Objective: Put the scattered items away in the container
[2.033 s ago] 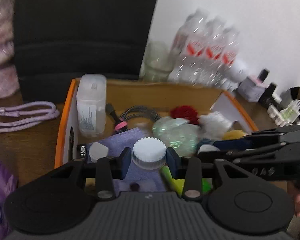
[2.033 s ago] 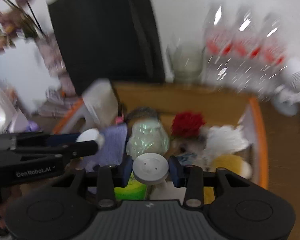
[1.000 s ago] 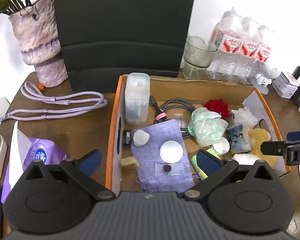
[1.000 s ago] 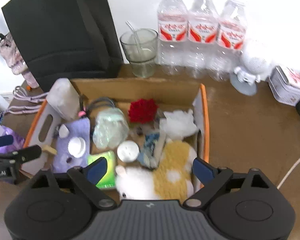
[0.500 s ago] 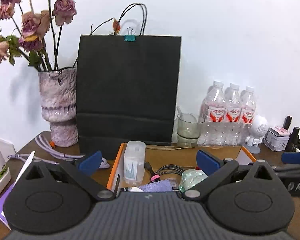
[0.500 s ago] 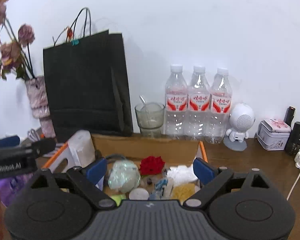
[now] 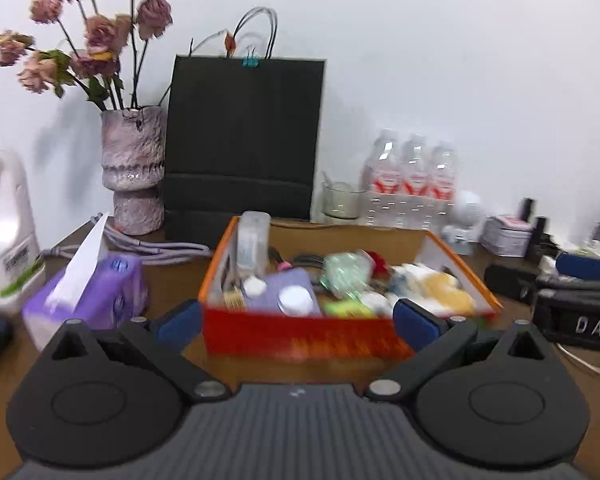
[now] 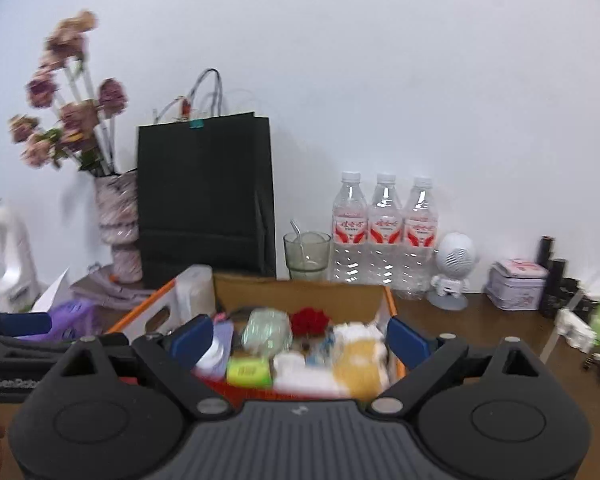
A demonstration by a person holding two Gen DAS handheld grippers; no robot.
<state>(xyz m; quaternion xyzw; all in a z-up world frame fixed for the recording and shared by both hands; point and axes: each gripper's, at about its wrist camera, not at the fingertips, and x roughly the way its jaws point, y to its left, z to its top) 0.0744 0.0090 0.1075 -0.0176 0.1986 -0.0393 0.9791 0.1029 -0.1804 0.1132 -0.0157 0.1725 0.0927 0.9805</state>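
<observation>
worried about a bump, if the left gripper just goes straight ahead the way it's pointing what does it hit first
Most likely the red front wall of the cardboard box: it fills the gap ahead of the open left gripper. The frame is blurred, so depth is uncertain.

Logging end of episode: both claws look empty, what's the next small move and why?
Probably none beyond pulling both back and stopping. The left claw and right claw are open and empty, and the small items already sit in the cardboard box. The purple tissue pack outside looks like a fixture.

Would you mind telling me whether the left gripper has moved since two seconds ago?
Yes. The left gripper has pulled back and up from the cardboard box; it now sits open before the box's near wall, no longer over the contents.
</observation>
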